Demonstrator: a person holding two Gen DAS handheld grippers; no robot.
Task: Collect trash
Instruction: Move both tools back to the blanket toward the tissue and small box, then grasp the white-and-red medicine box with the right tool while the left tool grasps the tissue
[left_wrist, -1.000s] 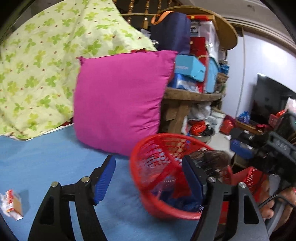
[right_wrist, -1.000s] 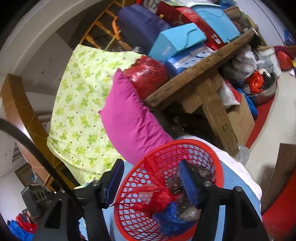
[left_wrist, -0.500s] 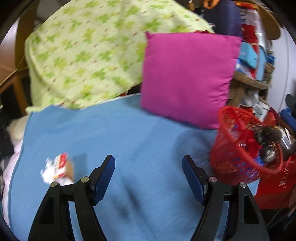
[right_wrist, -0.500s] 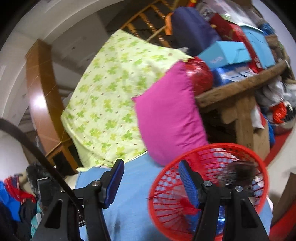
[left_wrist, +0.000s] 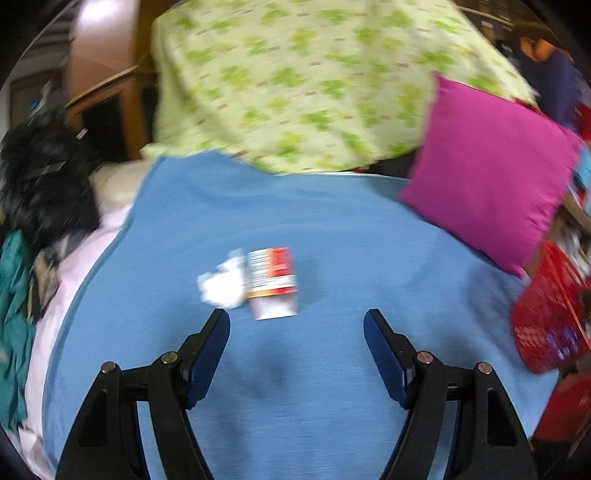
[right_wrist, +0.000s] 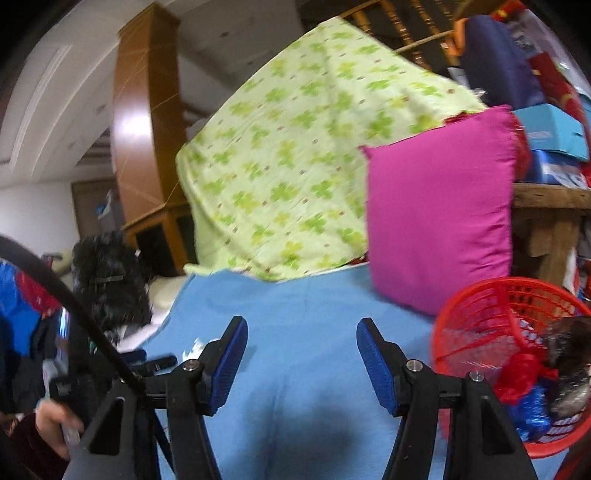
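Note:
A small red and white carton (left_wrist: 272, 282) lies on the blue cloth (left_wrist: 332, 387), with a crumpled white paper (left_wrist: 221, 283) touching its left side. My left gripper (left_wrist: 296, 321) is open and empty, just short of both. A red mesh basket (left_wrist: 546, 325) holding trash stands at the right edge; it also shows in the right wrist view (right_wrist: 495, 332). My right gripper (right_wrist: 301, 328) is open and empty over the blue cloth (right_wrist: 306, 406), left of the basket.
A magenta cushion (left_wrist: 491, 192) leans at the back right, against a green-patterned sheet (left_wrist: 314, 85). Dark clothes (left_wrist: 40, 177) pile at the left. A cluttered wooden table (right_wrist: 550, 195) stands behind the basket. The hand holding the left gripper (right_wrist: 55, 421) is at lower left.
Both grippers have swung left, away from the basket. The carton and paper moved from the left edge to the middle of the left wrist view. Both grippers stayed open.

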